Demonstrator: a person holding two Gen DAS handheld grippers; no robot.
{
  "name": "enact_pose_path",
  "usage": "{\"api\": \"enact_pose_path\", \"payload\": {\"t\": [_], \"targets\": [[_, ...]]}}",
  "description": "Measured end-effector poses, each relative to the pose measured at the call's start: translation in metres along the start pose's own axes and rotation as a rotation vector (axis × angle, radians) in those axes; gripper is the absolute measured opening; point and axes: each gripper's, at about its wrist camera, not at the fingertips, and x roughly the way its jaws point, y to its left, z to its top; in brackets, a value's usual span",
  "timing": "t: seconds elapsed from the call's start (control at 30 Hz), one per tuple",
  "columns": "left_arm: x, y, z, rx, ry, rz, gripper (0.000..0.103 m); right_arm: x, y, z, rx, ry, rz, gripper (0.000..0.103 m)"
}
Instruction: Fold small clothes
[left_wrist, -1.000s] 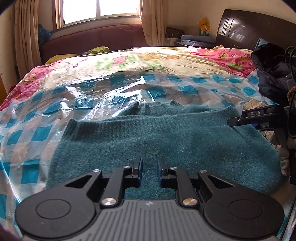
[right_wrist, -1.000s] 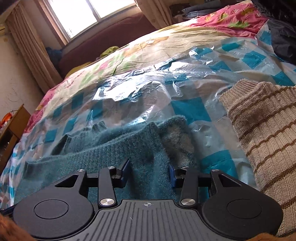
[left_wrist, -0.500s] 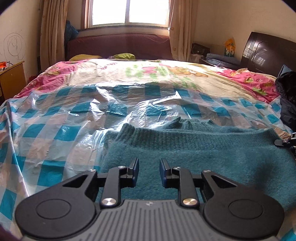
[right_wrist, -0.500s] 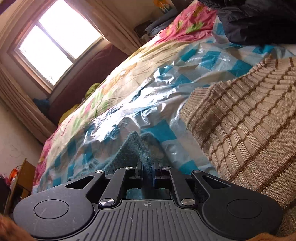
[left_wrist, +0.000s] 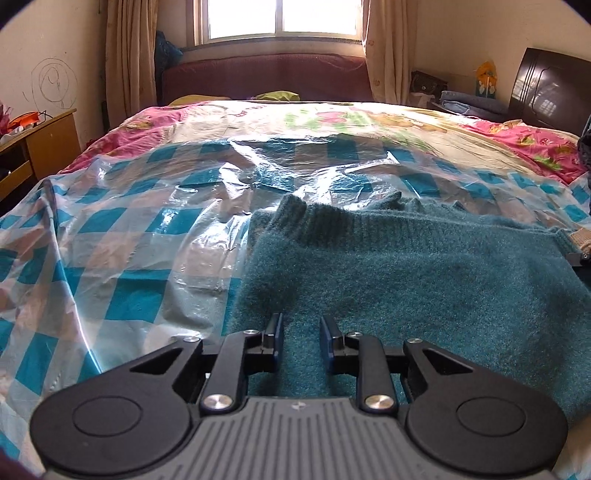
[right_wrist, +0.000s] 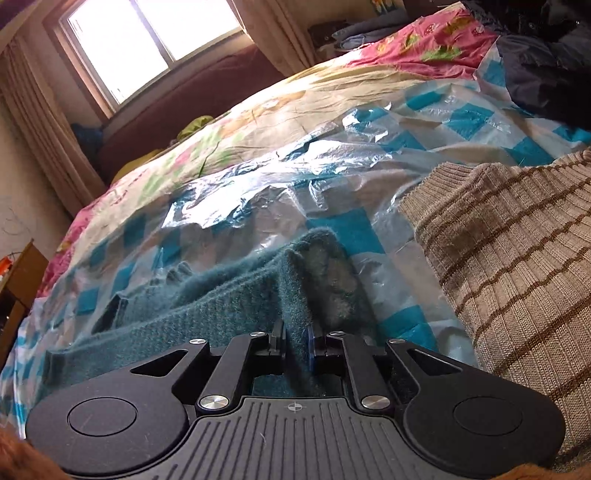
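- The left gripper (left_wrist: 297, 338) is tipped downward, low over the teal sweater (left_wrist: 424, 280), its jaws a narrow gap apart with fabric showing between them; the pads do not visibly press on it.
- Its blue-edged fingertips (left_wrist: 326, 336) stand nearly parallel, level with each other.
- The right gripper (right_wrist: 296, 338) also angles downward and is rolled a little to one side.
- Its jaws have just eased slightly wider, yet they pinch a raised ridge of the sweater between the pads.
- No hand or sleeve is clearly visible in either wrist view.
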Motion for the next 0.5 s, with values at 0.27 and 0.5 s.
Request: {"api": "enact_pose_path", "payload": {"t": [0.27,0.5], "targets": [[-0.005,0.002,-0.005,-0.009,0.026,0.002,0.031,-0.038,-0.014,0.002,0.045,-0.078,0.018,0.033],[-0.043,-0.029,-0.001,0.061,-0.069,-0.040,0.031,-0.034,-0.029,-0.004,0.058,-0.039,0.010,0.049]]}}
